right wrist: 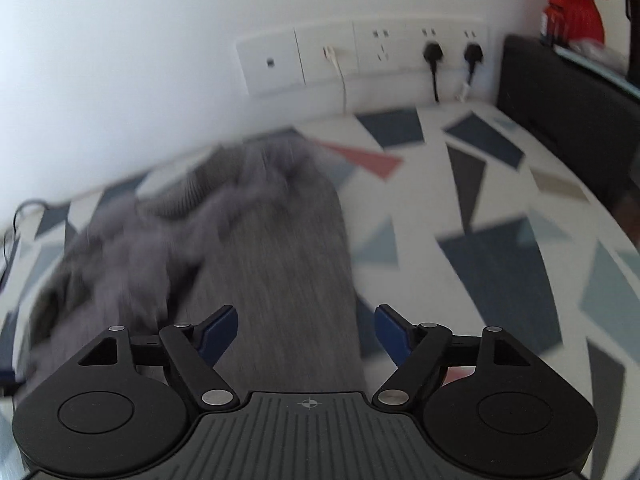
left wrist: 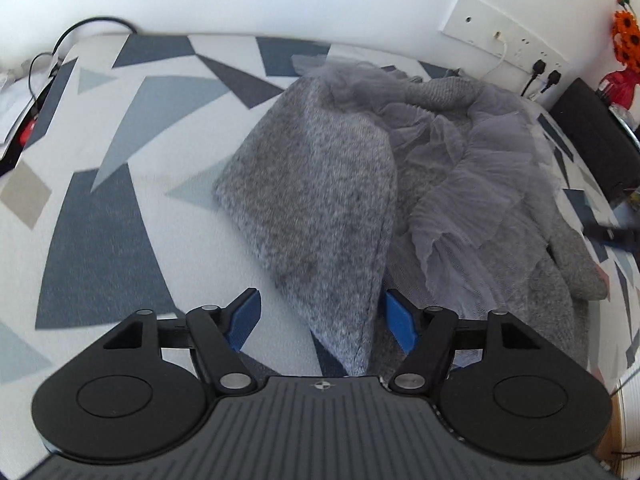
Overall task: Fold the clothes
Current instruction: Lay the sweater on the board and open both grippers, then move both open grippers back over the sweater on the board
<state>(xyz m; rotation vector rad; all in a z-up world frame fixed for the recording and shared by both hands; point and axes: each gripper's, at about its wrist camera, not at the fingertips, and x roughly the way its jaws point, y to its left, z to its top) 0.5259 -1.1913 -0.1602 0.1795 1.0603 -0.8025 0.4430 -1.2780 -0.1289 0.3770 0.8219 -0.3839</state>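
Left wrist view: the left gripper (left wrist: 322, 318) was seen with its 2 blue fingertips (left wrist: 245, 320) spread wide, a tapering flap of the grey knitted garment (left wrist: 316, 200) passing between them without being pinched. The garment lay at centre and right of the frame on a patterned sheet (left wrist: 104, 240) of blue, grey and white triangles. Only this view resolved the garment's lilac tulle ruffles (left wrist: 468, 184) sharply, and a black cable (left wrist: 80, 28) at upper left. A dark blurred shape at the right edge could not be identified.

Right wrist view: the right gripper (right wrist: 306, 334) was likewise shown wide open, a grey panel of the garment (right wrist: 280, 264) lying between its fingers, ungripped and motion-blurred. Only here was the wall socket strip (right wrist: 360, 56) seen frontally at upper centre, with 2 black plugs (right wrist: 434, 52) and a white cable (right wrist: 340, 76) inserted, and a red vase (right wrist: 576, 8) with orange flowers at upper right.
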